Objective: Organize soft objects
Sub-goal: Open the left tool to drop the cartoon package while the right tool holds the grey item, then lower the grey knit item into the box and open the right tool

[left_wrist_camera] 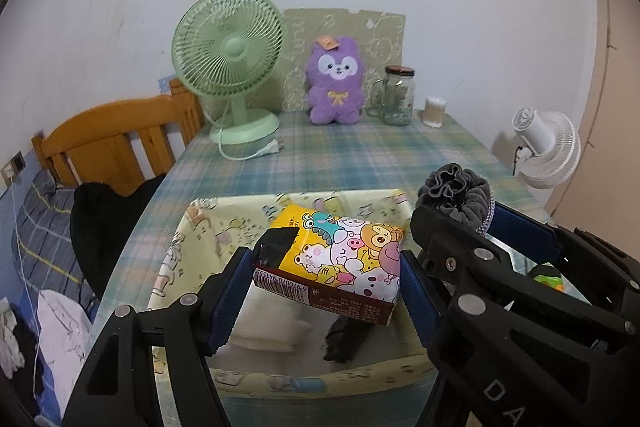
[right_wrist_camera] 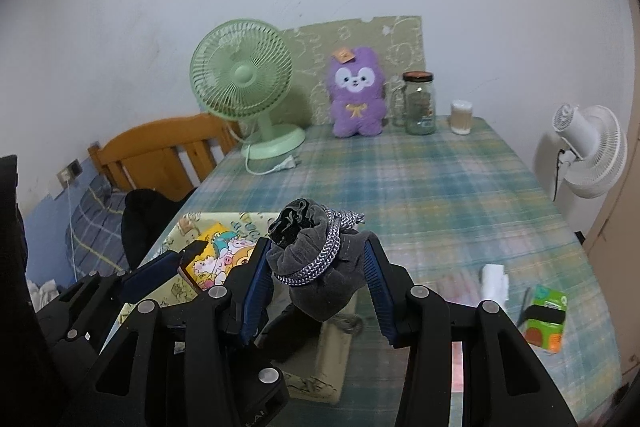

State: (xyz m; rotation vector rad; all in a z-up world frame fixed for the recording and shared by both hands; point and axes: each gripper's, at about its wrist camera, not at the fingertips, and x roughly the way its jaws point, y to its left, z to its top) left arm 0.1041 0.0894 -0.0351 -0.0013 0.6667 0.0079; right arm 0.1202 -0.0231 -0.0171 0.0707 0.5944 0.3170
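Currently: both grippers loaded, both loads held at the storage bin.

Largest first, the counter point(right_wrist_camera: 460, 187) carries the yellow printed storage bin point(left_wrist_camera: 180, 239) at its near left corner, with a white folded item point(left_wrist_camera: 272, 331) and a dark item point(left_wrist_camera: 344, 343) already lying inside. Directly above the bin interior, the left gripper point(left_wrist_camera: 326, 275) is clamped on the cartoon-print tissue pack point(left_wrist_camera: 340, 251); the pack's long axis runs across the jaws, tilted down toward the camera, so judged from this the release path is straight down. To the right of it, the right gripper point(right_wrist_camera: 318, 267) is clamped on the grey drawstring pouch point(right_wrist_camera: 316, 267), held upright with the gathered mouth on top, just over the bin's right wall. The left gripper therefore lies nearer the bin centre; the right one appears to need a leftward shift first.
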